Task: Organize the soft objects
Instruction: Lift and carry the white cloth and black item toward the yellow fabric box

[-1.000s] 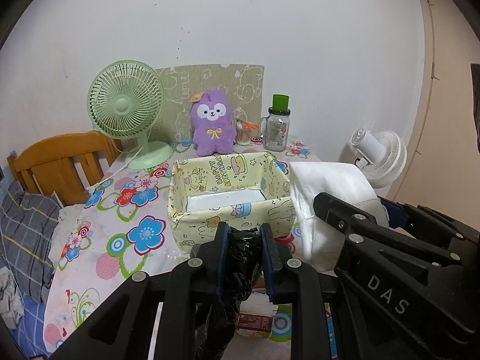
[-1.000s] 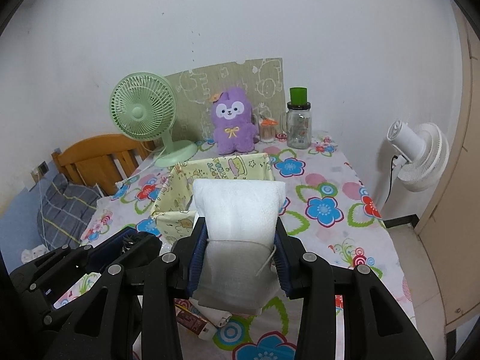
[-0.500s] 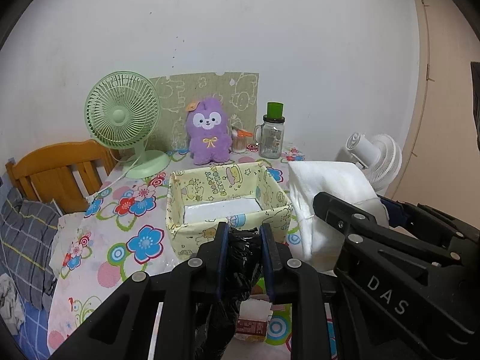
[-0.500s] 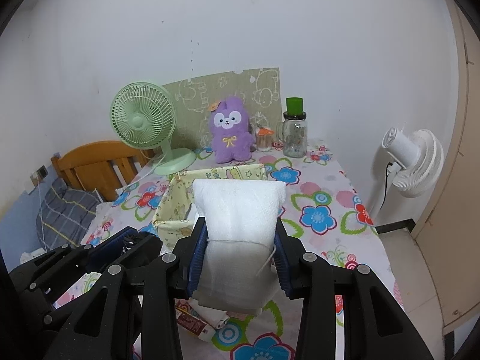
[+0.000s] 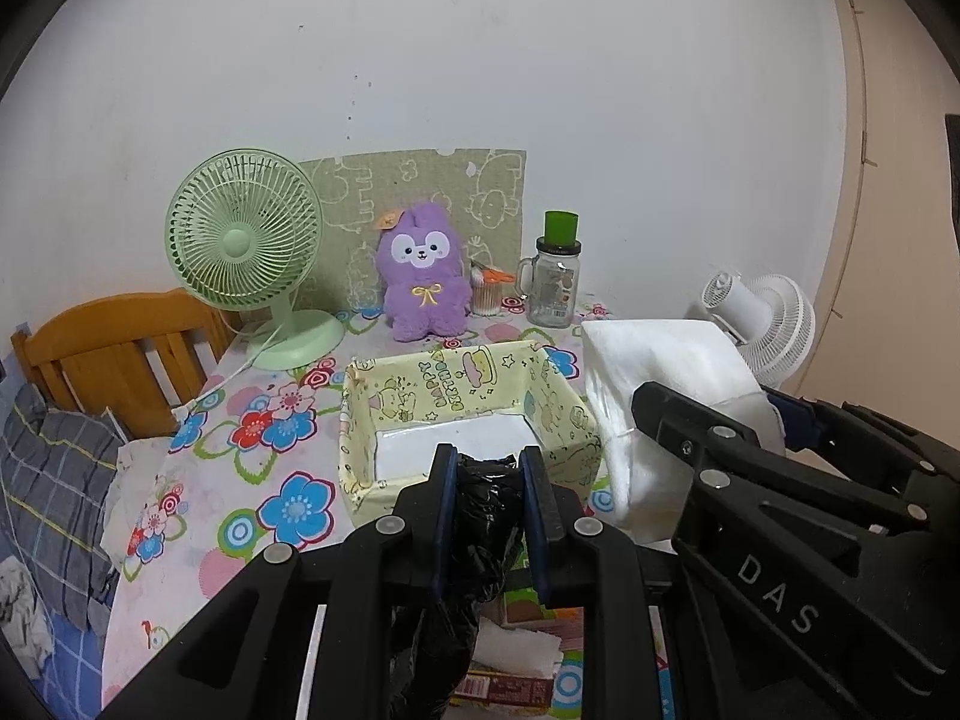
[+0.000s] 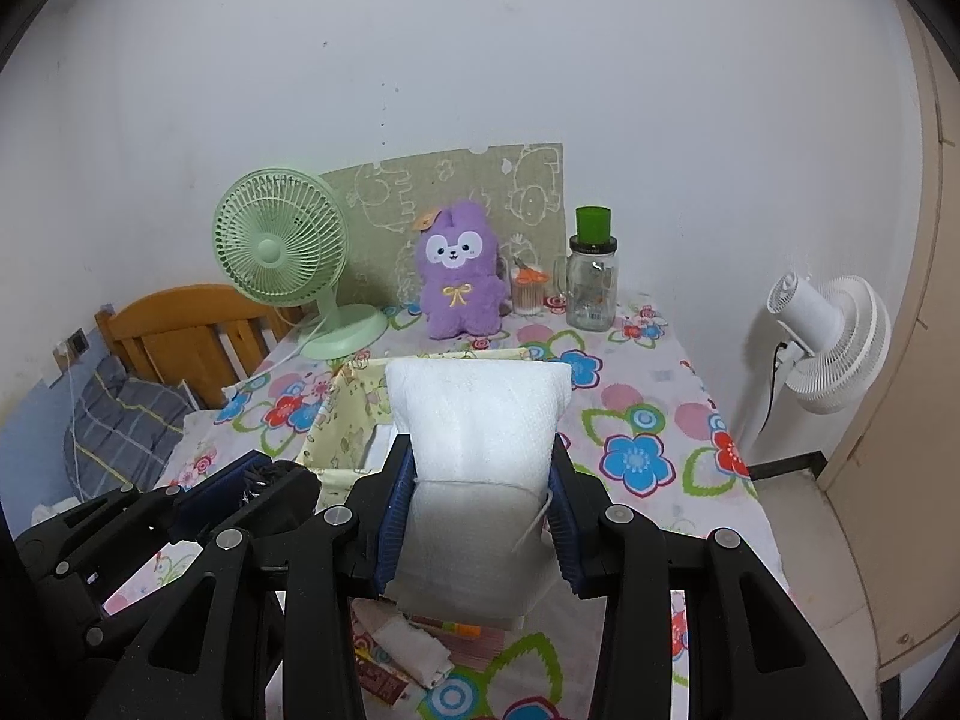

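Tools pinching: left tool black bag, right tool white pad; box ahead, probably unobstructed.

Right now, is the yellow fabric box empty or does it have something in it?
Apparently empty: the yellow fabric box shows only its bare white floor. The black plastic bag hides its near edge.

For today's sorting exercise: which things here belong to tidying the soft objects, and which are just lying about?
Belong to the job:
black plastic bag
white padded pouch
yellow fabric box

Just lying about:
green fan
purple plush toy
glass jar
white fan
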A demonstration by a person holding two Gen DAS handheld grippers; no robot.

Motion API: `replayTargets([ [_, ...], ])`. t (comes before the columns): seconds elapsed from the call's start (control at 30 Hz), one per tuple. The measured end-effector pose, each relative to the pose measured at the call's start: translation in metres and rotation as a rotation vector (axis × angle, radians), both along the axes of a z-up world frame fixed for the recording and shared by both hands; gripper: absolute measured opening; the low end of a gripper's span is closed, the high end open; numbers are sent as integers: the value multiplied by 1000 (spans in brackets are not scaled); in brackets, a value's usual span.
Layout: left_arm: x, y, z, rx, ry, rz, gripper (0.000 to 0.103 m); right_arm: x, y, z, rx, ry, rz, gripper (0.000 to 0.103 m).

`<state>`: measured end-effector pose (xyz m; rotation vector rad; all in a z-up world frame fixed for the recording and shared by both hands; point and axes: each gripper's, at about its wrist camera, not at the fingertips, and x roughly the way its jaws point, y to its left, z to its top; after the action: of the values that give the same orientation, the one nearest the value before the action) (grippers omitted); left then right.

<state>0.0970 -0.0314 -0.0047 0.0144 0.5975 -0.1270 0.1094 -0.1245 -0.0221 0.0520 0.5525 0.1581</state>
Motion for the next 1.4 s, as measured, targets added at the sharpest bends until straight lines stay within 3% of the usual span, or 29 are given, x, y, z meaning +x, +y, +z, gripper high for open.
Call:
replayTargets([
  [1.4, 91, 12, 3, 21, -12, 10, 19, 95, 13, 12, -45, -12, -4, 44],
])
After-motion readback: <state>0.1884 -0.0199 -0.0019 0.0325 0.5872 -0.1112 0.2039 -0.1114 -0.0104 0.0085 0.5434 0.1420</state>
